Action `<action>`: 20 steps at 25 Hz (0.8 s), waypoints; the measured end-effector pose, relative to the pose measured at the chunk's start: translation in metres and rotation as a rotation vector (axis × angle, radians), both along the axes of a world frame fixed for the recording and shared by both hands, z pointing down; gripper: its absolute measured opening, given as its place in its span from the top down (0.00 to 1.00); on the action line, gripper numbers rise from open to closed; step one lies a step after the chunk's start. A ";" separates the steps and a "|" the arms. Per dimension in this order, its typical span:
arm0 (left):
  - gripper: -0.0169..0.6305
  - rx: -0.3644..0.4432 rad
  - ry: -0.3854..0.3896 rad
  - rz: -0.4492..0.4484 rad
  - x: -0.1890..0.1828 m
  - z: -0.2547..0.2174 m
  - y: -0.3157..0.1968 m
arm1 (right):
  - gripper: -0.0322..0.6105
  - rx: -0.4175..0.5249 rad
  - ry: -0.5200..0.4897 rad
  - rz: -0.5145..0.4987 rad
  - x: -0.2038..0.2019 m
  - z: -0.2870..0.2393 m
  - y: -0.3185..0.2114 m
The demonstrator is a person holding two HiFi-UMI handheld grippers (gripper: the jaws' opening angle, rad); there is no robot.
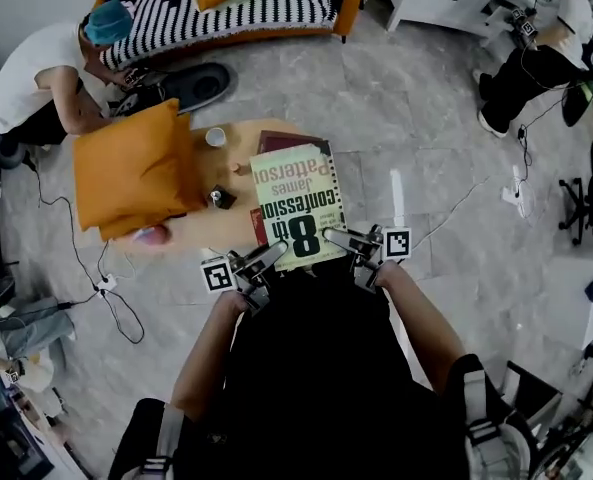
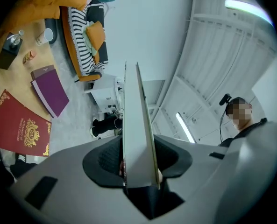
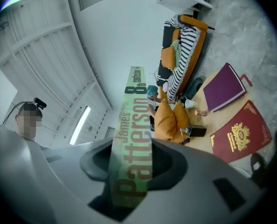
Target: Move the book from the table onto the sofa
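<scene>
The book (image 1: 298, 204) hung over the worktop (image 1: 231, 153), its near edge gripped at the left by the left hand-held gripper (image 1: 268, 258) and at the right by the right hand-held gripper (image 1: 338, 238). On the worktop a cushion (image 1: 136, 168) lay at the left, a cup (image 1: 215, 137) near it. The sofa (image 1: 344, 13) stood beyond, across the floor

The low wooden table (image 1: 238, 128) is carrying an orange cushion (image 1: 136, 173) across its left end. A white cup (image 1: 215, 137), a small bottle (image 1: 240, 168) and a black box (image 1: 222, 197) are standing near the centre. A purple book (image 3: 224, 87) and a red book (image 3: 241, 136) are lying side by side.
</scene>
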State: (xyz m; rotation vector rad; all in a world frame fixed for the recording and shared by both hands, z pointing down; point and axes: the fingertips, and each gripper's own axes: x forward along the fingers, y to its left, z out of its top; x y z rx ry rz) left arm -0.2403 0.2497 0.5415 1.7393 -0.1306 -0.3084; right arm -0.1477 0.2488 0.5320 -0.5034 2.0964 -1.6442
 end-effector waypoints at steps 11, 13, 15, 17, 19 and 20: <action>0.71 0.016 -0.020 0.038 0.003 -0.013 -0.005 | 0.69 0.051 0.045 0.032 -0.005 -0.014 0.000; 0.71 0.005 -0.012 0.027 0.002 -0.014 -0.005 | 0.69 0.042 0.038 0.035 -0.006 -0.015 -0.001; 0.71 0.002 -0.014 0.021 0.001 -0.011 -0.005 | 0.69 0.031 0.047 0.030 -0.005 -0.011 -0.001; 0.71 0.005 -0.019 0.017 0.001 -0.009 -0.005 | 0.69 0.028 0.060 0.021 -0.003 -0.007 -0.001; 0.71 0.012 -0.023 0.015 0.001 -0.008 -0.006 | 0.69 0.030 0.063 0.014 -0.003 -0.006 -0.002; 0.71 0.015 -0.024 0.014 0.002 -0.009 -0.006 | 0.69 0.030 0.061 0.013 -0.003 -0.006 -0.002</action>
